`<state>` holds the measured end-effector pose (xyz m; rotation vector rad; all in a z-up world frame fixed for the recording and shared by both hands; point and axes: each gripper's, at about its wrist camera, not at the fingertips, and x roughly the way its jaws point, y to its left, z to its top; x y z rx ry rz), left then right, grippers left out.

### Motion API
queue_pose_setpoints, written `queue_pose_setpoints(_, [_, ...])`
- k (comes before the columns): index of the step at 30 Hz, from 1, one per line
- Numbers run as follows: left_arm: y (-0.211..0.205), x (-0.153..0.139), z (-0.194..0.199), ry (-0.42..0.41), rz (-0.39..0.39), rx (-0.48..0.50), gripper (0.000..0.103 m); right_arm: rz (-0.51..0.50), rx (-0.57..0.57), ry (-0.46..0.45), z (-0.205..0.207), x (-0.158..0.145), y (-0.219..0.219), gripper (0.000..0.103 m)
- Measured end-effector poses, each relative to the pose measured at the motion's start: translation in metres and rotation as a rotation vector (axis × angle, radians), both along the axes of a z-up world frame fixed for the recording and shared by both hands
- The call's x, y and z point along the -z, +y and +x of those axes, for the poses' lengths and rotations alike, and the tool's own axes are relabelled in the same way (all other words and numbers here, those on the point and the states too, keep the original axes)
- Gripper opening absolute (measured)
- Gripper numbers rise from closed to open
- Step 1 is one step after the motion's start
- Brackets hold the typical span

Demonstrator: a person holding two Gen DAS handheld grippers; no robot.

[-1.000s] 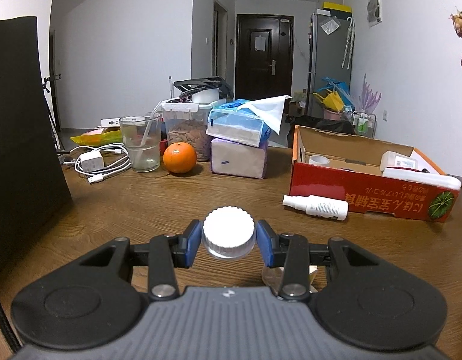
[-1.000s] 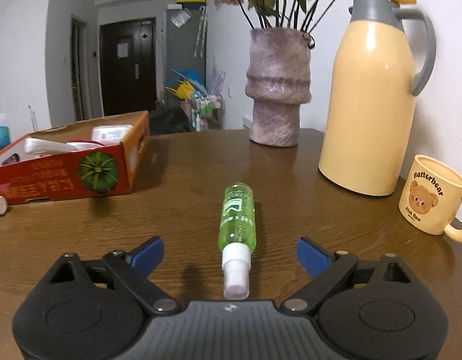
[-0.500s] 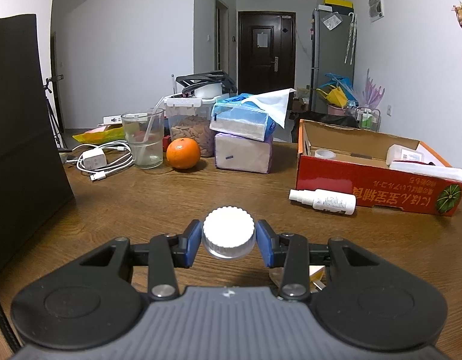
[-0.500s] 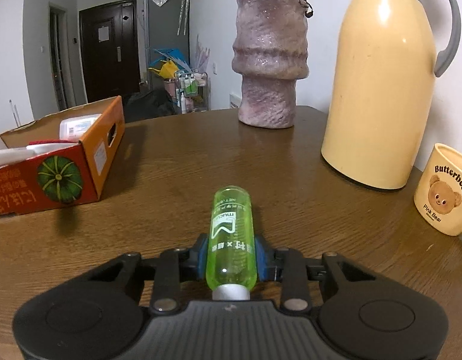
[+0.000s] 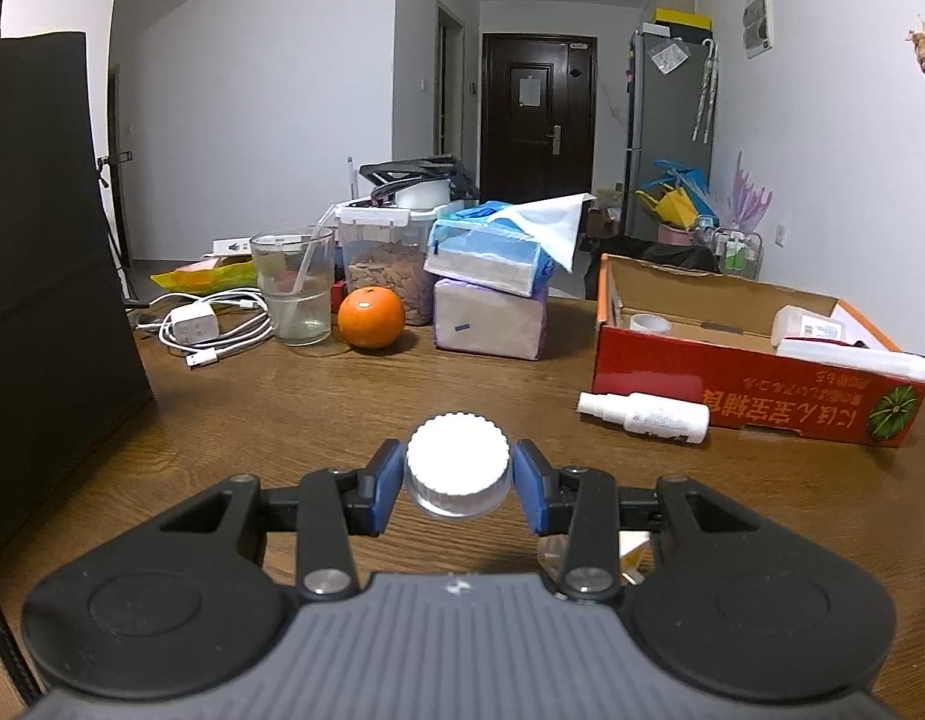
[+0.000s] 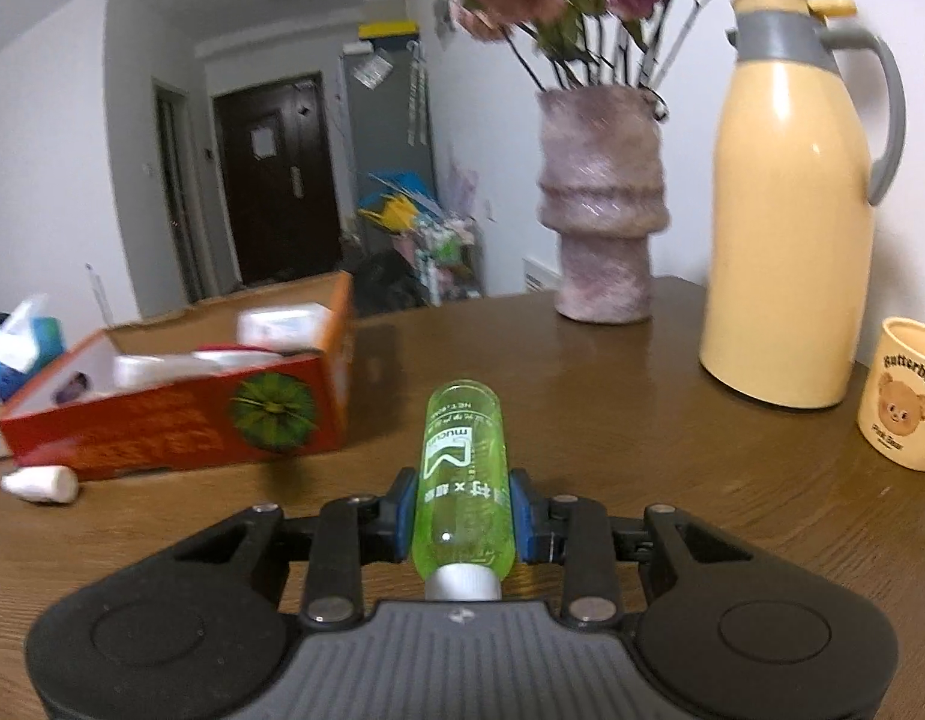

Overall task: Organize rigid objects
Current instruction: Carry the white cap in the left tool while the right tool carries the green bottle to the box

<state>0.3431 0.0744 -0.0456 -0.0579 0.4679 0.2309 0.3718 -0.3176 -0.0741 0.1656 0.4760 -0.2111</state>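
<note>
Left gripper [image 5: 458, 483]: blue fingers [image 5: 383, 487] clamped on a small jar [image 5: 458, 468] with a ribbed white cap, held above the wooden worktop [image 5: 318, 402], cap facing the camera. From there at 1 o'clock, a white spray bottle [image 5: 645, 417] lying on its side, just beside the front wall of a red cardboard box [image 5: 756, 399], possibly touching it. Inside the box, a roll of tape [image 5: 650, 323] at the left end and white packages at the right. At 11 o'clock, an orange [image 5: 371, 317], just beside a glass of water [image 5: 293, 285] with a straw; farther left, a white charger and coiled cable [image 5: 204, 327]. At 12 o'clock, two stacked tissue packs [image 5: 492, 294], with a clear container of brown pieces [image 5: 384, 264] behind the orange. Far left, a large black panel [image 5: 42, 276]. Right gripper [image 6: 462, 519]: fingers [image 6: 405, 516] closed on a green bottle [image 6: 463, 480], lying lengthwise between them, white cap toward the camera, base pointing away, lifted off the worktop. At 10 o'clock, the same red box [image 6: 180, 426], blurred, with the white bottle [image 6: 41, 483] near its front left corner. At 1 o'clock, a pink vase [image 6: 603, 204] with dried roses; at 2 o'clock, a tall cream jug [image 6: 789, 222] with a grey handle; at 3 o'clock, a cream bear mug [image 6: 903, 393] just beside the jug.
</note>
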Motion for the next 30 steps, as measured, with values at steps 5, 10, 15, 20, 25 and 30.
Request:
queue_pose_setpoints(5, [-0.007,-0.006,-0.007,-0.023,-0.003,0.020,0.041,0.015,-0.055,-0.063,-0.012,-0.014,0.027,0.030])
queue_pose_setpoints(10, [-0.013,-0.010,-0.010,-0.035,-0.021,0.038,0.041,0.036,-0.100,-0.094,-0.020,-0.021,0.053,0.030])
queue_pose_setpoints(15, [-0.022,-0.015,-0.014,-0.048,-0.036,0.059,0.041,0.056,-0.139,-0.120,-0.028,-0.026,0.078,0.030])
queue_pose_setpoints(20, [-0.031,-0.020,-0.016,-0.058,-0.046,0.066,0.041,0.072,-0.169,-0.138,-0.034,-0.030,0.097,0.030])
queue_pose_setpoints(25, [-0.041,-0.028,-0.010,-0.063,-0.047,0.058,0.041,0.076,-0.224,-0.160,-0.034,-0.037,0.105,0.030])
queue_pose_setpoints(30, [-0.048,-0.036,-0.007,-0.090,-0.058,0.067,0.041,0.067,-0.254,-0.172,-0.023,-0.042,0.114,0.030])
